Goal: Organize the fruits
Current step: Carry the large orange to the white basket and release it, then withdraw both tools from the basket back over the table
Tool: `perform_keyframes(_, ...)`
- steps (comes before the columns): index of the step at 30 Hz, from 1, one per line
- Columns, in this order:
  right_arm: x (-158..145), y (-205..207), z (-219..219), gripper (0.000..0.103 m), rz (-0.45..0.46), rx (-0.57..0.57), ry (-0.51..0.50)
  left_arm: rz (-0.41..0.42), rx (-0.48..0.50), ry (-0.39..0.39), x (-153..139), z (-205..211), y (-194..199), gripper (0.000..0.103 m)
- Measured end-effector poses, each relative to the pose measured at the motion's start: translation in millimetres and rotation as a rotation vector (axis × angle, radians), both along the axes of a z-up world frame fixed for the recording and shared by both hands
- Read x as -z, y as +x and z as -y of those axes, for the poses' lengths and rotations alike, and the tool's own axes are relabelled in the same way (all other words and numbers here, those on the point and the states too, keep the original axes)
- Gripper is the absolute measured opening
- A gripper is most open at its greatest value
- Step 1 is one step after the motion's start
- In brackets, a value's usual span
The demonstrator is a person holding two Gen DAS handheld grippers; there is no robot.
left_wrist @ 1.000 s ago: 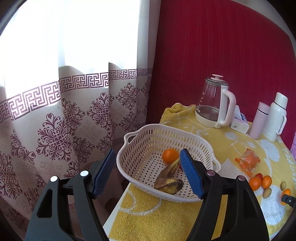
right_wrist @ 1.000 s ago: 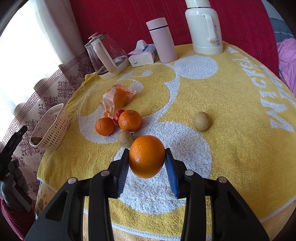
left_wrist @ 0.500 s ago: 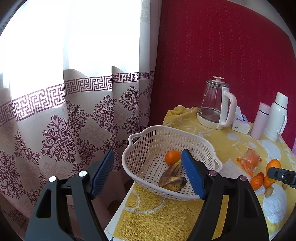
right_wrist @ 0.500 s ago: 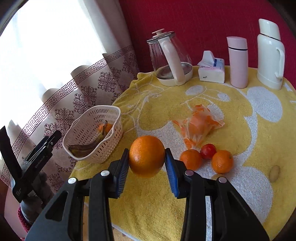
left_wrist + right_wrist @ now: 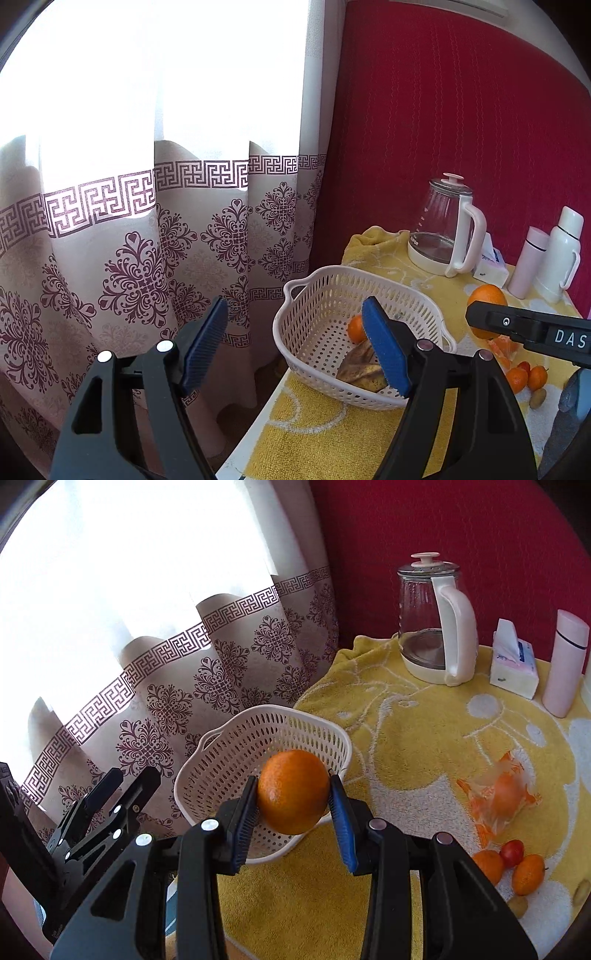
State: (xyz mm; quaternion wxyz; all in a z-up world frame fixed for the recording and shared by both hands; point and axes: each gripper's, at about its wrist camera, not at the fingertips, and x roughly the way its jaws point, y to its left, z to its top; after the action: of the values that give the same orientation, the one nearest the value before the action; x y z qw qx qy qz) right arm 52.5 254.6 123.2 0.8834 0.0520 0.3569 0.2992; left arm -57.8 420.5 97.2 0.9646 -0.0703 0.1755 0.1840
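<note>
- Yellow towel (image 5: 424,738) fills the lower right of the right wrist view.
- Basket (image 5: 221,760) sits left of centre at the towel's edge; the left wrist view shows a banana (image 5: 360,369) and a small orange (image 5: 355,328) inside.
- Left gripper (image 5: 295,347), low centre, is spread wide, holding nothing.
- Right gripper (image 5: 293,805), low centre, clamps a big orange (image 5: 293,792) in front of the basket.
- Loose fruits (image 5: 511,864) lie at lower right.
</note>
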Motion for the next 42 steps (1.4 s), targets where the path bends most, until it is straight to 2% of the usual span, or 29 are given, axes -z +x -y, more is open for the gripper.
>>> perform_keyframes(8,4,5,-28,0.039,-0.013,-0.044,-0.022,-0.008,-0.041,-0.033,3,-14,-2,0.077)
perform_keyframes(10,8,7,-29,0.045,-0.027,-0.042,-0.015,-0.007,-0.045,-0.038,4,-16,-2,0.084)
perform_keyframes(11,8,6,-28,0.053,-0.026,-0.038,-0.011,-0.003,-0.048,-0.039,4,-16,-2,0.086)
perform_keyframes(12,8,5,-27,0.055,-0.018,-0.030,-0.009,-0.002,-0.052,-0.040,4,-17,-3,0.086)
perform_keyframes(24,22,-8,-7,0.055,-0.022,0.013,-0.020,-0.015,-0.040,-0.036,7,-13,1,0.086)
perform_keyframes(34,33,-13,25,0.057,-0.048,0.091,-0.004,-0.015,-0.033,-0.029,8,-7,1,0.097)
perform_keyframes(42,42,-16,57,0.057,-0.070,0.162,0.010,-0.025,-0.010,-0.017,10,0,3,0.097)
